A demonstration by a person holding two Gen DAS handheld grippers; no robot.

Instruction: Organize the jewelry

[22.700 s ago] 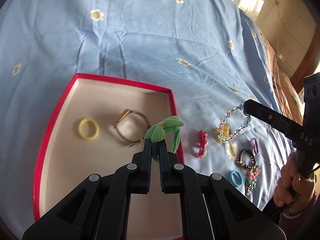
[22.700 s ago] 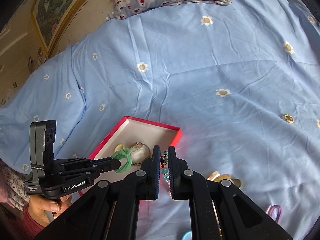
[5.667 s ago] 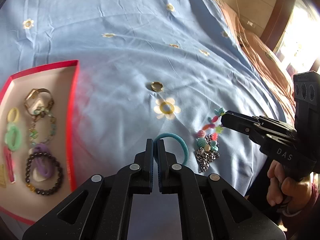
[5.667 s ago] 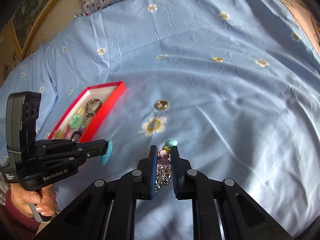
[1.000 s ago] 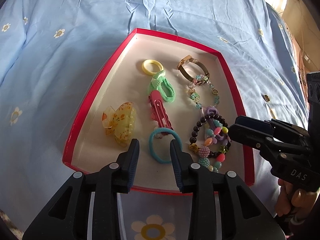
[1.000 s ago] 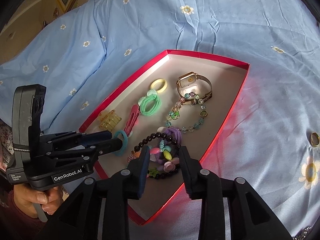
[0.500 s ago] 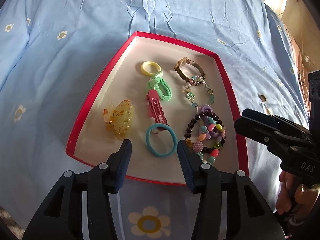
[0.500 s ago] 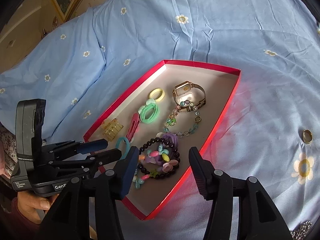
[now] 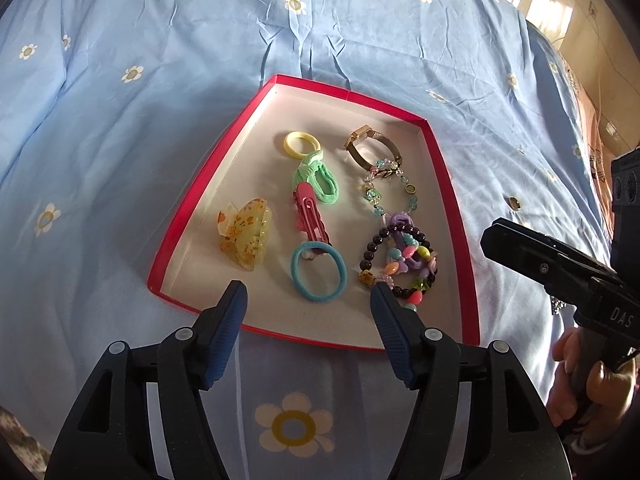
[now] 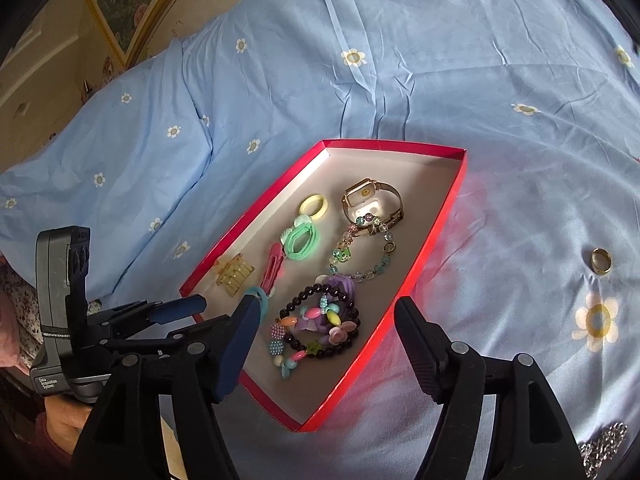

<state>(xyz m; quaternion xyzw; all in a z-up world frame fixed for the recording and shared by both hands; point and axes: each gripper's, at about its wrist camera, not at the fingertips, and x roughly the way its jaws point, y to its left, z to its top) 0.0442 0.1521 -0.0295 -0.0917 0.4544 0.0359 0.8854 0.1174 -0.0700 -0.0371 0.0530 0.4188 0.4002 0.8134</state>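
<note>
Right wrist view: both tools gape wide and hold nothing above the red box, a gold ring on the bed nearby.

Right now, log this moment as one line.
left gripper: open, empty | right gripper: open, empty | blue tie: in tray | ring: on sheet | chain: on sheet
</note>
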